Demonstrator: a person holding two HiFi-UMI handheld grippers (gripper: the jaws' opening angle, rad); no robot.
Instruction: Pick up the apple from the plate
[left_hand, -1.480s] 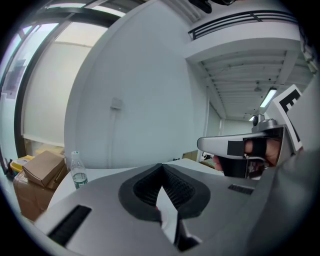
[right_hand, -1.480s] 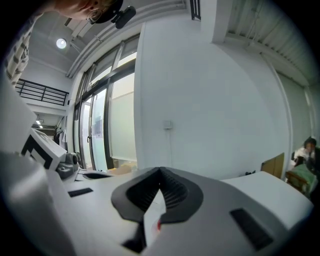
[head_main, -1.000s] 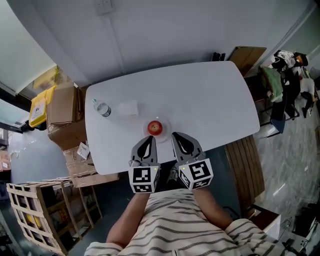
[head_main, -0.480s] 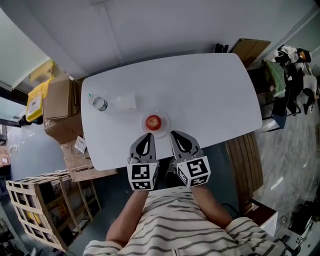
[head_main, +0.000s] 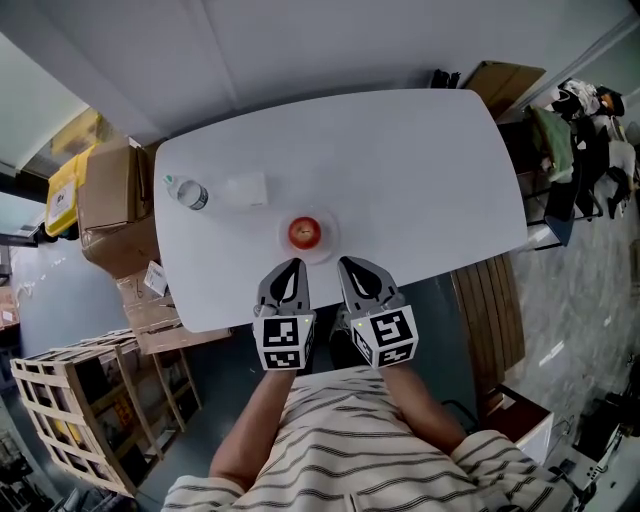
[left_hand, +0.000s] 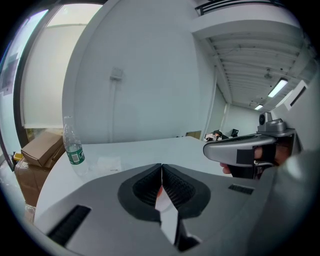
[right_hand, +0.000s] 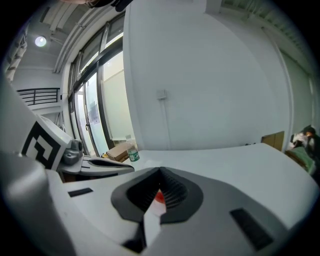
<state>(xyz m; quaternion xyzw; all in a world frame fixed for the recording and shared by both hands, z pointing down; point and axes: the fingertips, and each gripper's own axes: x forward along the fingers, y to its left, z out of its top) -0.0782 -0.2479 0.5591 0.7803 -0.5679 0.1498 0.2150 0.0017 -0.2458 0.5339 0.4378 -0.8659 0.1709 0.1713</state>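
Note:
A red apple (head_main: 304, 232) sits on a small clear plate (head_main: 327, 246) near the front edge of the white table (head_main: 420, 170). My left gripper (head_main: 291, 264) and right gripper (head_main: 346, 262) hang side by side just short of the plate, apart from it, over the table's near edge. Both are shut with nothing between the jaws. In the left gripper view the jaws meet at the left gripper's tip (left_hand: 161, 165), and a sliver of the apple (left_hand: 159, 190) shows behind them. In the right gripper view the apple (right_hand: 159, 197) shows through the gap below the right gripper's closed tip (right_hand: 160, 170).
A water bottle (head_main: 186, 193) stands at the table's left end beside a small clear packet (head_main: 247, 188). Cardboard boxes (head_main: 105, 200) and a wooden crate (head_main: 70, 400) stand left of the table, a wooden bench (head_main: 487, 320) to its right.
Both grippers have sunk a little, still side by side and shut. The apple has stayed on its plate.

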